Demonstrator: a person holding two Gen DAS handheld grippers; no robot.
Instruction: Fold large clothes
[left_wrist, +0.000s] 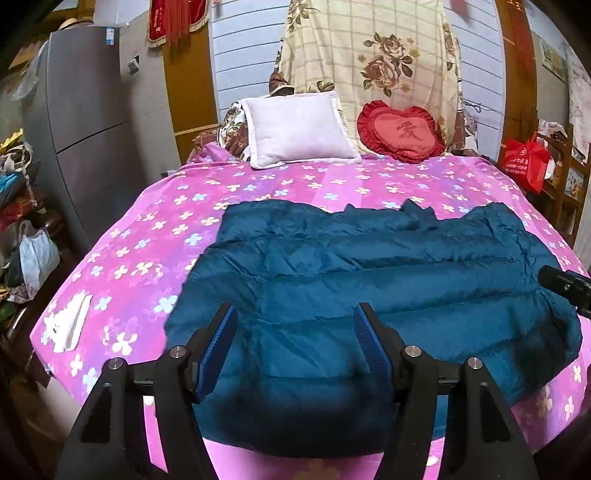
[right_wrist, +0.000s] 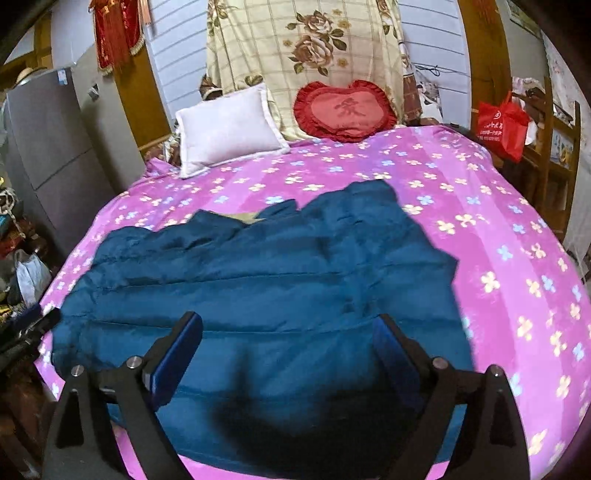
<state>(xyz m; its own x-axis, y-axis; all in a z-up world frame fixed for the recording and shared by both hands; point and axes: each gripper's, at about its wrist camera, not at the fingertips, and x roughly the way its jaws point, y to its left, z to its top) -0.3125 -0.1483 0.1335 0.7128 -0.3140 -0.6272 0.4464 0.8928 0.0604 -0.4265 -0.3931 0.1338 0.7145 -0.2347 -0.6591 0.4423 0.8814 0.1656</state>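
Observation:
A large dark teal quilted jacket (left_wrist: 369, 280) lies spread flat on a pink flowered bed sheet (left_wrist: 147, 236), its near hem hanging over the bed's front edge. My left gripper (left_wrist: 295, 328) is open and empty, hovering above the jacket's near left part. In the right wrist view the same jacket (right_wrist: 266, 280) fills the middle of the sheet (right_wrist: 498, 236). My right gripper (right_wrist: 288, 339) is open and empty above the jacket's near part. The right gripper's tip shows at the right edge of the left wrist view (left_wrist: 565, 286).
A white pillow (left_wrist: 299, 129) and a red heart cushion (left_wrist: 400, 131) lie at the bed's head below a floral cloth. A grey fridge (left_wrist: 92, 122) and piled bags stand left. A red bag (left_wrist: 526, 162) hangs on a wooden shelf at the right. White paper (left_wrist: 68, 325) lies on the sheet's left.

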